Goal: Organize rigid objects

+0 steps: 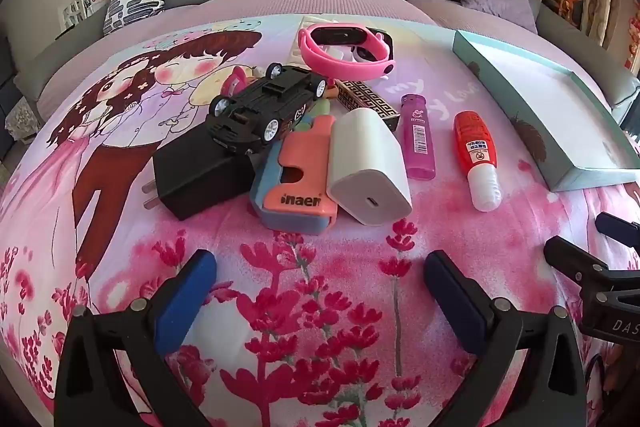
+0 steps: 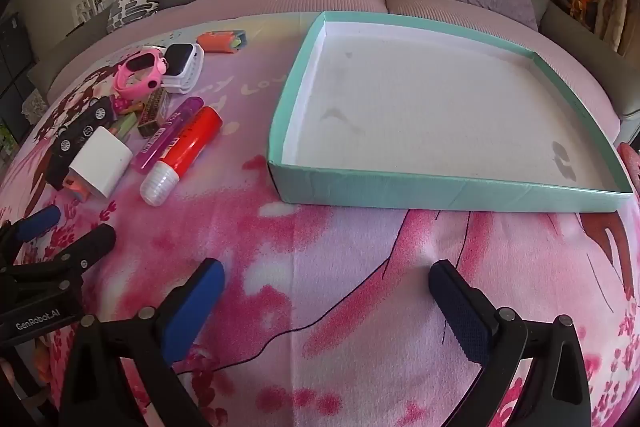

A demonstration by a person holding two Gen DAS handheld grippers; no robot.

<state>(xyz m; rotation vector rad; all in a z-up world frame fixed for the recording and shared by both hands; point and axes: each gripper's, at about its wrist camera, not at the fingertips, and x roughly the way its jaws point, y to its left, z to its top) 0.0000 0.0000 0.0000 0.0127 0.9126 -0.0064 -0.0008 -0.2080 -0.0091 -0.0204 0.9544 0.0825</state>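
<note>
My left gripper [image 1: 320,271] & right gripper [image 2: 326,281] both gape wide, holding nothing, ready to pick. Clutter sits piled centre of left view, white charger [image 1: 368,167] nearest, w/ red glue bottle [image 2: 180,151] beside; teal box [image 2: 448,197] upper right of right view has nothing in it, prob the drop spot.

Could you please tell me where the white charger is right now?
In the left wrist view the white charger lies mid-pile, touching the orange holder, left of the purple lighter.

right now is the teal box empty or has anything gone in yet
Empty. The right wrist view shows the teal box with a bare white floor, only faint smudges; the objects lie outside on the blanket.
</note>
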